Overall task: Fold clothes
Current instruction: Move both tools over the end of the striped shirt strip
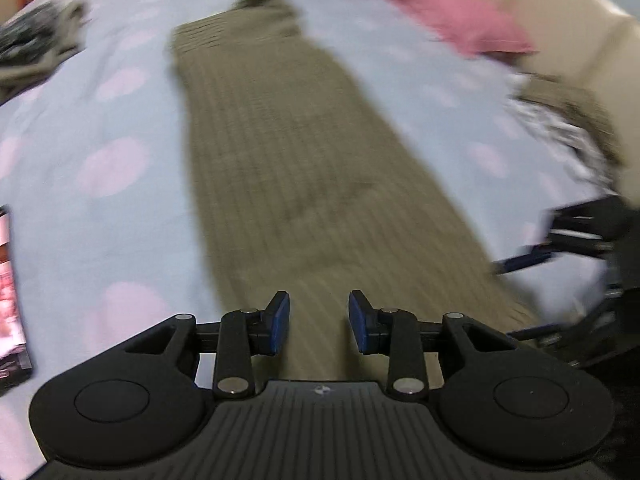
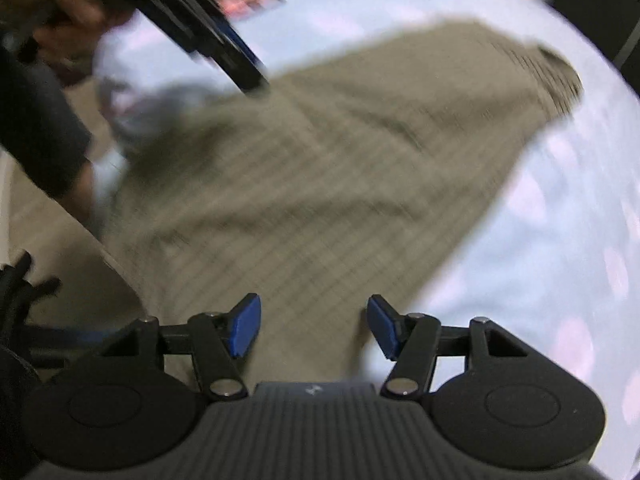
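A long olive ribbed knit garment (image 1: 288, 152) lies flat on a pale blue bedsheet with pink dots (image 1: 100, 128). My left gripper (image 1: 319, 322) hovers over the garment's near end, open, with nothing between its blue pads. The right gripper (image 1: 560, 248) shows blurred at the right edge of this view. In the right wrist view the same garment (image 2: 320, 168) spreads across the sheet (image 2: 540, 260). My right gripper (image 2: 314, 326) is open above the garment's near edge, its pads apart and holding nothing. The left gripper (image 2: 224, 48) crosses the upper left, held by a hand (image 2: 60, 4).
A pink cloth (image 1: 448, 12) lies at the far right of the bed beside a beige wall (image 1: 580, 48). A dark pile of clothes (image 1: 36, 48) sits far left and a black-and-white patterned cloth (image 1: 560, 128) at the right. A printed booklet (image 1: 10, 292) lies at the left edge.
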